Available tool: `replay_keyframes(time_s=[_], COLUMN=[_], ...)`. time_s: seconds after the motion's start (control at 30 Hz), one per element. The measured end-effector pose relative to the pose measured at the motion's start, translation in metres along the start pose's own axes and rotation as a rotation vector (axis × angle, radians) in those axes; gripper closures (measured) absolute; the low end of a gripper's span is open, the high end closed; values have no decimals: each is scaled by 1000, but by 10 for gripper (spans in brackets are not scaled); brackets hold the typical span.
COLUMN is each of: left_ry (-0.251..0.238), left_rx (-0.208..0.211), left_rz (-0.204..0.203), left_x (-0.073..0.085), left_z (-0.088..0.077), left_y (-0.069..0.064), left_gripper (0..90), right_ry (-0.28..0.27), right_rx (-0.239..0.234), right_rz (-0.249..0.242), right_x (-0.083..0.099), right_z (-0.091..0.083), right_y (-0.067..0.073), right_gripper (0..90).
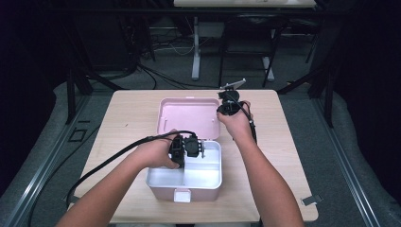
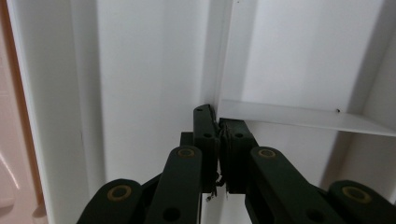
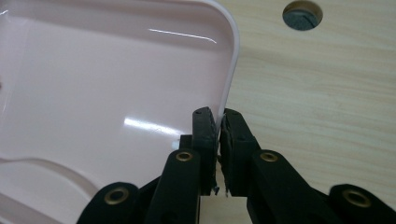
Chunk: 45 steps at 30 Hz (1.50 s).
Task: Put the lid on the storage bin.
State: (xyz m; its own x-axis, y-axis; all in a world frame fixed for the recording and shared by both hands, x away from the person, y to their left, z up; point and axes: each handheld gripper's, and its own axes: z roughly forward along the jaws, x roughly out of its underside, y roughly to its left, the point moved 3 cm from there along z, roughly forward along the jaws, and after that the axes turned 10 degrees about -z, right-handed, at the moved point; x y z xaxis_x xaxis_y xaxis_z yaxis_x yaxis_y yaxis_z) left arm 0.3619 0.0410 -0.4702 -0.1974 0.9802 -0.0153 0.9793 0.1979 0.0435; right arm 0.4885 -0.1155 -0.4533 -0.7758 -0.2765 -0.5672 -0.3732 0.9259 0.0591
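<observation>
A pink storage box (image 1: 163,190) stands open near the table's front, with a white divided tray (image 1: 208,165) inside it. Its pink lid (image 1: 189,116) lies back flat behind it. My left gripper (image 1: 182,161) points down into the tray. In the left gripper view, the left gripper (image 2: 218,116) is shut on the end of a thin white divider (image 2: 299,116). My right gripper (image 1: 221,109) is at the lid's right rear corner. The right gripper view has the right gripper (image 3: 219,116) shut on the lid's white-edged rim (image 3: 231,70), beside the lid's glossy inside (image 3: 93,93).
The wooden table (image 1: 283,156) has bare room left and right of the box. A round cable hole (image 3: 302,15) lies in the tabletop just beyond the lid's corner. Cables trail from both grippers, and dark stands and a table leg (image 1: 195,52) are behind.
</observation>
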Motion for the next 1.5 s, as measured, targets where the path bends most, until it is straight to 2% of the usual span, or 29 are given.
replay_keyframes(time_s=[0.23, 0.33, 0.57, 0.6, 0.67, 0.77, 0.8, 0.83, 0.87, 0.9, 0.93, 1.0, 1.1, 1.13, 1.17, 1.2, 1.23, 1.5], left_ry=[0, 0, 1, 1, -1, -5, -4, -1, -1, -2, -4, -7, -9, -8, -10, -10, -11, -21], left_rx=[0, -1, -1, 0, 0, -9, -14, -13, -15, -17, -16, -24, -27, -25, -28, -33, -31, -53], left_rz=[-2, -1, -2, 0, -2, -4, -3, 0, 0, 0, 0, 0, 1, 1, 1, 4, 4, 0], left_x=[0, 0, 0, 0, 0, 0, 0, 0, 0, 1, 1, 1, 1, 1, 1, 1, 1, 2], left_z=[0, 0, 0, 0, 0, 0, 0, 0, 0, 0, 0, 0, 0, 0, 0, 0, 0, 0], left_y=[0, 0, 0, 0, 0, -1, -1, -1, -1, -1, -2, -2, -2, -2, -3, -3, -3, -4], left_gripper=[861, 861, 861, 861, 861, 861, 860, 860, 859, 859, 859, 858, 858, 857, 857, 857, 856, 851], right_ry=[-79, -121, -189, -210, -233, -276, -296, -310, -329, -347, -359, -393, -435, -450, -462, -479, -487, -539], right_rx=[10, 29, 12, 27, 21, 6, 22, -3, 0, 27, -1, 36, 22, 42, 23, 59, 45, 62], right_rz=[-38, -67, -95, -98, -107, -110, -110, -120, -132, -129, -144, -152, -172, -169, -179, -169, -176, -194], right_x=[3, 6, 15, 17, 20, 27, 29, 32, 35, 37, 40, 46, 54, 57, 60, 64, 67, 84], right_z=[-23, -30, -46, -49, -53, -60, -62, -64, -67, -68, -70, -75, -80, -81, -83, -85, -86, -94], right_y=[6, 10, 15, 16, 17, 19, 20, 21, 23, 24, 25, 28, 31, 33, 34, 36, 37, 45], right_gripper=[861, 861, 865, 866, 868, 871, 872, 872, 872, 872, 873, 874, 875, 876, 876, 878, 878, 880])
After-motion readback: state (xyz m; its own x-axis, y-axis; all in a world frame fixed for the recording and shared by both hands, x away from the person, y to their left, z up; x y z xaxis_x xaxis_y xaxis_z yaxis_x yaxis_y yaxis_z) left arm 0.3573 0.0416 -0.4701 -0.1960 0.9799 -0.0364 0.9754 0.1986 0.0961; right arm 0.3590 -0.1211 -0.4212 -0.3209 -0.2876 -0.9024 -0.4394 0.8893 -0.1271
